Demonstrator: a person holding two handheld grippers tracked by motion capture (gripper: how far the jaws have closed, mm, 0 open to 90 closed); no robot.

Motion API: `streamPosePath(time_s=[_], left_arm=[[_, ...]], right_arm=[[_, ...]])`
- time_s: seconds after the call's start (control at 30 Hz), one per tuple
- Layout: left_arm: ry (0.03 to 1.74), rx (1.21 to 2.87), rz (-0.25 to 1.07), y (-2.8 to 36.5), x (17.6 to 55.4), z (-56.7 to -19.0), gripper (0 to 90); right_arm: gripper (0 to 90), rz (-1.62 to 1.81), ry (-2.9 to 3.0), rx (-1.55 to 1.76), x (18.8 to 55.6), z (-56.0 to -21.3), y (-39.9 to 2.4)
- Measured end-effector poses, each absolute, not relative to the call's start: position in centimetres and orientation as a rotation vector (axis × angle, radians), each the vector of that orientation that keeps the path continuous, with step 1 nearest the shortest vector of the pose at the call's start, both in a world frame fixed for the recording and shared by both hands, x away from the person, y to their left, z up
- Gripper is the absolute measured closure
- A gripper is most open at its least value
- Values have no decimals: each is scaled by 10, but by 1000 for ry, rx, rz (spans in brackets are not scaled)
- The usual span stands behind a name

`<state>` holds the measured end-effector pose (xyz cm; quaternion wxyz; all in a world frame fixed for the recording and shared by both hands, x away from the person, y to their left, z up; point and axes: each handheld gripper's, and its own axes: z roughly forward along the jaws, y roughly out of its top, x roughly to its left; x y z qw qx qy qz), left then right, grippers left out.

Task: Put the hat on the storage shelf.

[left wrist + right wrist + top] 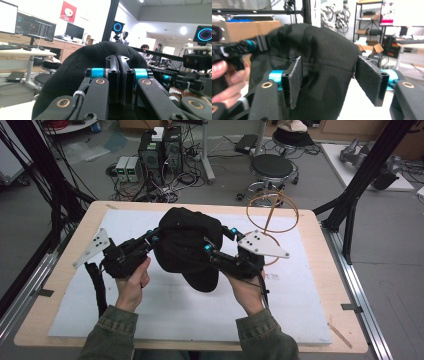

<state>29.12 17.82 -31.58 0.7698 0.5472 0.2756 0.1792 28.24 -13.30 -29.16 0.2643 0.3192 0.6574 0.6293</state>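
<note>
Sleeves: two olive-green cuffs [112,330] lay nearest the camera, at the table's near edge.
Left gripper [150,239]: its jaws were pressed tight together on the black cap's [190,245] edge fabric, holding it up.
Cap: hung above the middle of the white mat [165,315], between both grippers; its long axis ran away from the person, crown at the far end, brim toward the person.
Right gripper [219,240]: its jaws stood apart with cap fabric between the pads [294,80], not pressing it.
Wooden hoop stand [272,212]: stood at the mat's far right.
Surface: pale wooden table [320,270].
Room: computers [160,150], cables and a stool [271,167] lay on the grey floor beyond.
</note>
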Motion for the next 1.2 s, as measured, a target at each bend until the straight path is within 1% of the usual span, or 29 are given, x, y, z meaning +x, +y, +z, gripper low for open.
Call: streamPosePath(time_s=[0.1,0.2,0.23,0.43,0.47,0.57,0.63,0.73,0.83,0.93,0.97,1.03,1.1,1.2], left_arm=[[599,1185,392,177,292,-315,869],[600,1185,397,175,292,-313,869],[602,1182,396,175,293,-313,869],[601,1156,395,175,295,-309,870],[600,1159,402,175,295,-308,869],[597,1163,410,173,295,-306,869],[596,1166,415,171,296,-305,869],[594,1173,417,168,298,-304,869],[587,1182,426,165,299,-301,869],[585,1185,423,161,302,-298,869],[583,1187,425,160,302,-297,869],[583,1189,422,158,304,-295,869],[583,1197,425,155,305,-294,868],[580,1208,430,152,307,-291,869]], right_arm=[[293,1688,1774,926,284,-298,-142],[268,1667,1766,936,284,-301,-147],[228,1631,1770,969,284,-303,-151],[190,1571,1746,999,281,-314,-166],[168,1550,1739,1021,280,-319,-173],[157,1522,1714,1028,277,-325,-181],[131,1482,1697,1040,273,-333,-194],[120,1466,1686,1049,271,-338,-202],[116,1408,1636,1075,263,-347,-221],[115,1403,1611,1096,260,-350,-229],[114,1407,1565,1124,255,-354,-241],[114,1406,1541,1141,253,-356,-245],[112,1403,1476,1181,248,-363,-259],[112,1390,1453,1200,246,-368,-267]])
